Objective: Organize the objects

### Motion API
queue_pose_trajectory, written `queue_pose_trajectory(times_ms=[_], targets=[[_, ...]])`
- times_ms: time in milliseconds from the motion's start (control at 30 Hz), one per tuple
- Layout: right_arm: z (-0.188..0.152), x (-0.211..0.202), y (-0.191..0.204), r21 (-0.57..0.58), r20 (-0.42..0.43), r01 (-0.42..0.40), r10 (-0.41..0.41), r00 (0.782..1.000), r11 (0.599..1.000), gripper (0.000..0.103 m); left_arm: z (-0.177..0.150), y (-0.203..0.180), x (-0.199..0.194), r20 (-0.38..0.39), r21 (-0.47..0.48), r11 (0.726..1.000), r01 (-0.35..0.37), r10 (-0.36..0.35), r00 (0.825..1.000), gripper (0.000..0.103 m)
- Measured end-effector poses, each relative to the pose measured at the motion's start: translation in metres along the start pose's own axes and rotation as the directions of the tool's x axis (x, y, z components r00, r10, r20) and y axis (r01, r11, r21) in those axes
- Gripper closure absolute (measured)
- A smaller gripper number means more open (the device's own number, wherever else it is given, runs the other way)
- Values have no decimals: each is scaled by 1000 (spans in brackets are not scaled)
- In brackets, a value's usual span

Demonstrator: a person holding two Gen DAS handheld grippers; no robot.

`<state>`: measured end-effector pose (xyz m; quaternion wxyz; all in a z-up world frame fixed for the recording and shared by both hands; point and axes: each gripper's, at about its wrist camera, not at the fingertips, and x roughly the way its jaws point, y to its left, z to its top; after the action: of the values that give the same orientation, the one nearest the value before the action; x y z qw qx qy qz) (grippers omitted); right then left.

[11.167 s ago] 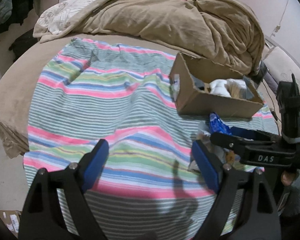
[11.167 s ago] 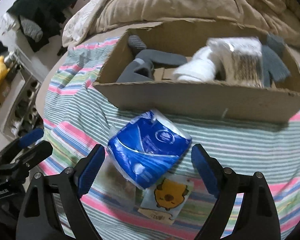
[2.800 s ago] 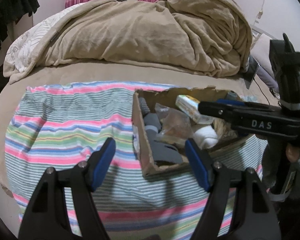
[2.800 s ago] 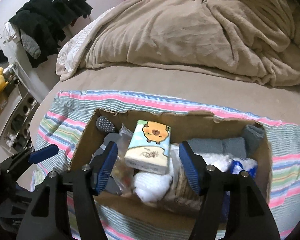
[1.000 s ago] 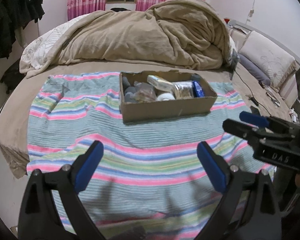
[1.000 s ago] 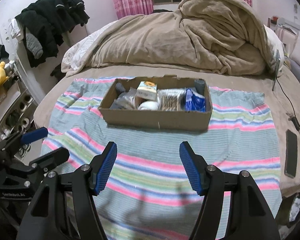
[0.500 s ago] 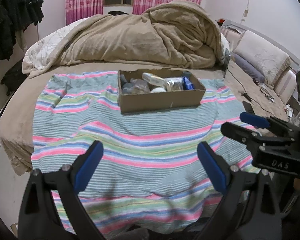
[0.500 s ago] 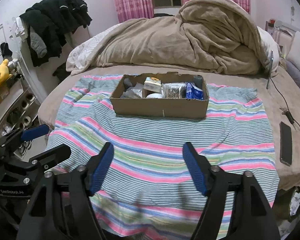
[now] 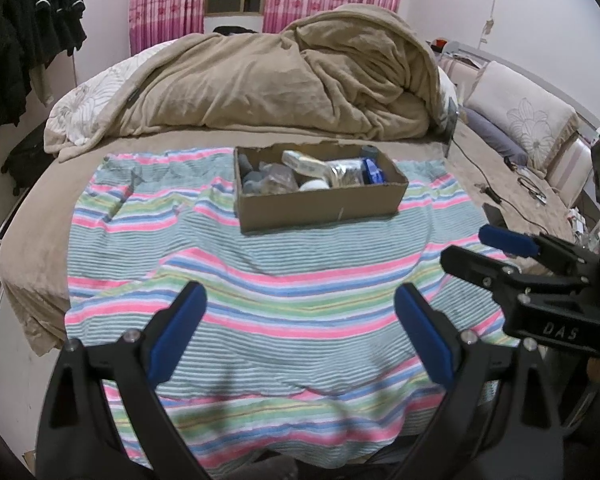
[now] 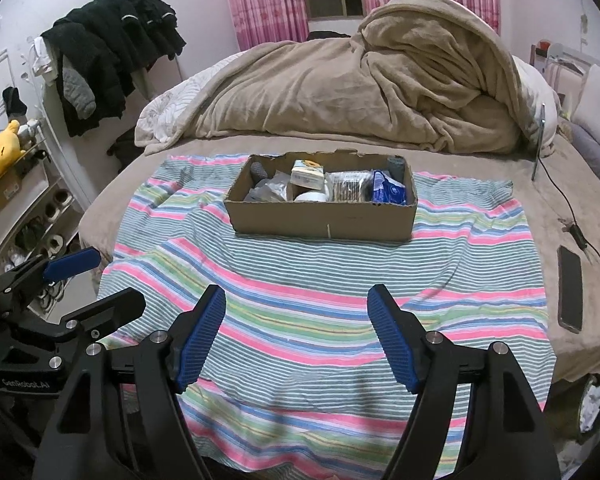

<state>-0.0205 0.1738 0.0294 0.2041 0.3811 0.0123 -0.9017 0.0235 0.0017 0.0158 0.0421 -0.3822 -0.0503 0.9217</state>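
A cardboard box (image 9: pixel 320 204) (image 10: pixel 324 220) sits on a striped cloth (image 9: pixel 284 280) (image 10: pixel 320 280) spread on the bed. Inside it lie a capybara tissue pack (image 10: pixel 308 174), a blue tissue pack (image 10: pixel 388 190), a white roll (image 10: pixel 311 197), grey socks and clear packets. My left gripper (image 9: pixel 300 332) is open and empty, held back over the cloth's near edge. My right gripper (image 10: pixel 298 338) is open and empty too, well short of the box. Each gripper shows in the other's view, the right one (image 9: pixel 484 248) and the left one (image 10: pixel 96 280).
A heaped tan blanket (image 10: pixel 380 80) lies behind the box. A phone (image 10: pixel 570 288) and cables (image 10: pixel 572 224) lie on the bed at the right. Dark clothes (image 10: pixel 112 48) hang at the left above a shelf with shoes (image 10: pixel 40 236).
Both grippers have pulled back and away from the box, which now looks smaller and farther off. The right gripper released the capybara tissue pack into the box earlier. Both stay open.
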Motion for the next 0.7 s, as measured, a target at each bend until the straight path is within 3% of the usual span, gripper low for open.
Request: queue_pose_trajectory(times_ms=[700], targets=[[5,20,-18,35,-32,-3,4,999,999,27,5,0,20,-31,5,1000,-1,2,1000,7]])
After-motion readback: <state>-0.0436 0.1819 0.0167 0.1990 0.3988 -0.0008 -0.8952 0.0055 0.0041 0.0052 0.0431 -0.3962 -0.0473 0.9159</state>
